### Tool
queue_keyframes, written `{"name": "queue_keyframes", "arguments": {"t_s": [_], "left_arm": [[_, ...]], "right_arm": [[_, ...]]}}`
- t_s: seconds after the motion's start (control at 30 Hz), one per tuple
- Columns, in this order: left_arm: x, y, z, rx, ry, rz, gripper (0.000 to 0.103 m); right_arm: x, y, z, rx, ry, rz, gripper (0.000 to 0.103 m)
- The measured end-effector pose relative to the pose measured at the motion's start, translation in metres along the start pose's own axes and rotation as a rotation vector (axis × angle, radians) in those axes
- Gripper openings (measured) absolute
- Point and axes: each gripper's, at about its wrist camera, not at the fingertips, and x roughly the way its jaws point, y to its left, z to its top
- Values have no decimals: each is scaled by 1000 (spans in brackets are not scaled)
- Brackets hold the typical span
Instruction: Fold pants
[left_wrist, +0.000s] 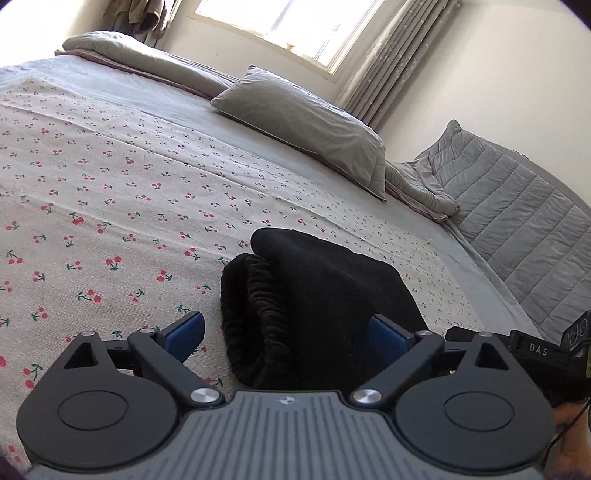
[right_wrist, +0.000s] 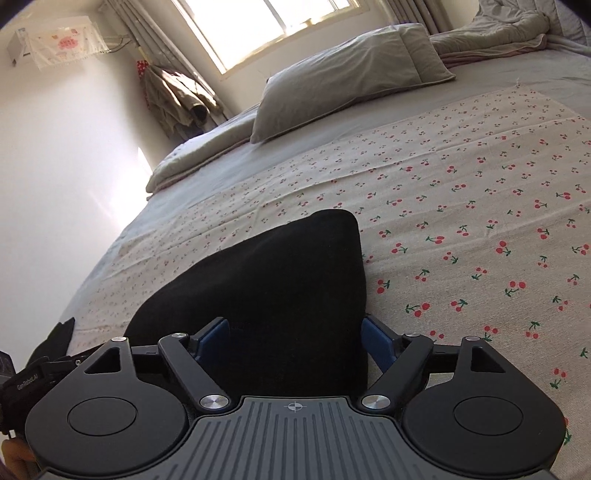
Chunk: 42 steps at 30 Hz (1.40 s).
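The black pants (left_wrist: 310, 310) lie folded into a thick bundle on the cherry-print sheet (left_wrist: 110, 192), with the gathered elastic waistband (left_wrist: 251, 317) showing at the bundle's left side. My left gripper (left_wrist: 286, 334) is open, its blue pads (left_wrist: 186, 332) spread on either side of the near end of the bundle. In the right wrist view the pants (right_wrist: 280, 295) fill the space between the wide-apart blue pads (right_wrist: 214, 338) of my right gripper (right_wrist: 295, 339), which is open. The right gripper's body shows at the left wrist view's right edge (left_wrist: 535, 350).
The bed carries a grey pillow (left_wrist: 306, 125) and folded grey bedding (left_wrist: 140, 55) at its far side, with a quilted grey blanket (left_wrist: 509, 206) to the right. A window (right_wrist: 266, 26), curtains and hanging clothes (right_wrist: 173, 99) stand beyond. The cherry-print sheet (right_wrist: 480, 206) stretches right.
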Motion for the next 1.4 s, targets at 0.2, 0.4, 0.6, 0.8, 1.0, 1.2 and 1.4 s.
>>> {"name": "queue_keyframes", "arguments": {"t_s": [0.2, 0.4, 0.6, 0.8, 1.0, 1.2, 1.4], "left_arm": [[-28, -21, -15, 89, 7, 115, 103], [-42, -41, -28, 129, 23, 118, 103], [-41, -58, -42, 165, 37, 218, 103], [-30, -67, -56, 195, 95, 348, 103], [-18, -75, -71, 221, 129, 421, 103], [-14, -80, -76, 240, 131, 437, 103], [-9, -92, -84, 277, 131, 446, 103]], "right_arm": [[-39, 17, -17, -62, -24, -58, 91], [-60, 26, -32, -94, -29, -89, 93], [-81, 35, -50, -167, -51, -127, 96], [-82, 32, -66, -217, -39, -202, 98], [-80, 23, -77, -217, -8, -258, 98], [-79, 23, -81, -239, -5, -288, 98], [-74, 29, -83, -254, 26, -288, 98]]}}
